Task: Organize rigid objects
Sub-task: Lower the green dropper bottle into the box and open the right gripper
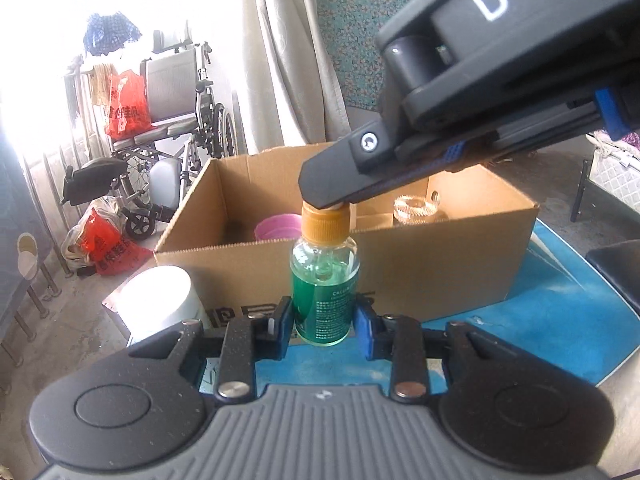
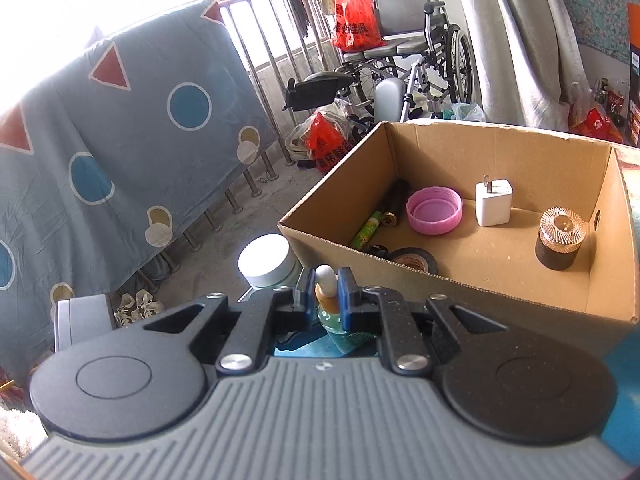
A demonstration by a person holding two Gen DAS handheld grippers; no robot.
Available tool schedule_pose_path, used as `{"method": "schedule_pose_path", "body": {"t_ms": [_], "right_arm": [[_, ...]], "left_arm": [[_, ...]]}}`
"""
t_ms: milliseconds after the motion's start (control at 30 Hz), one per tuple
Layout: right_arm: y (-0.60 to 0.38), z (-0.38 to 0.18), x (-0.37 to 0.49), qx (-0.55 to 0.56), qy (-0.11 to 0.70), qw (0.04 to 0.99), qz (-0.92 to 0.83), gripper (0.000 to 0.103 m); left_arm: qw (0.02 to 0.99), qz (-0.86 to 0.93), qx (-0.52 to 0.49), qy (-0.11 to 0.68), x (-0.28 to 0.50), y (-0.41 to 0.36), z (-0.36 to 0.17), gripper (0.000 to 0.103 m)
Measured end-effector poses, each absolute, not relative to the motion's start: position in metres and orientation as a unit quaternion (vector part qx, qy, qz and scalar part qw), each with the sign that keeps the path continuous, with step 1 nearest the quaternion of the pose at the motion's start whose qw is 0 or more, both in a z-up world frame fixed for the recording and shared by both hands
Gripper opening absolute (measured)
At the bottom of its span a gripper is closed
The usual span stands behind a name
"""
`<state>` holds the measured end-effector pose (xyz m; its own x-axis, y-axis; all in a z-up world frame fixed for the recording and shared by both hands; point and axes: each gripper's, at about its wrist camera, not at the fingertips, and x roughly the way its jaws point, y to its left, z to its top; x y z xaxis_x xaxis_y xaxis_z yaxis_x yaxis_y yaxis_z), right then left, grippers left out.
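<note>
1. Gripping the green-liquid bottle (image 1: 324, 300) at centre frame of the left wrist view, the left gripper (image 1: 323, 322) had its blue pads pressed on the label, fingers narrow around the body.
2. From the upper right came the right gripper (image 2: 325, 294), its fingers pinched on the bottle's orange cap (image 1: 325, 224), just in front of the cardboard box (image 1: 440, 276).
3. In the right wrist view the box sat at right, already holding a pink lid (image 2: 434, 210), a white charger (image 2: 493, 204) and a ribbed-top jar (image 2: 561, 238).
4. Judgement call: this looked like a handover or cap-tightening step. Next the bottle needed lifting over the near wall and setting upright on bare box floor.
5. A white jar (image 1: 160, 300) stood at lower left, outside the box.
</note>
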<state>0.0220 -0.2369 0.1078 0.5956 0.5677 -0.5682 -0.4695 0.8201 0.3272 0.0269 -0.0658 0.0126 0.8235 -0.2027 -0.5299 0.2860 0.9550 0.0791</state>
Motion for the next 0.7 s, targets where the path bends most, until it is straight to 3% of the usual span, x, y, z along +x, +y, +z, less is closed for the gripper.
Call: {"method": "schedule_pose_path", "body": {"t_ms": [167,333,700], "right_arm": [[-0.246,0.153,0.023,0.066,0.292,0.903,0.309,0.011],[-0.258,0.174,0.057,0.068,0.282,0.906,0.309,0.011],[-0.307,0.129,0.182,0.137,0.362,0.877,0.283,0.011]], "left_arm": [[0.958,-0.126,0.071,0.247,0.041,-0.073,0.049,0.033],[0.946,-0.152,0.054,0.28,0.091,-0.083,0.062,0.033],[0.908,-0.158,0.039,0.386,0.188,-0.119,0.025,0.033]]}}
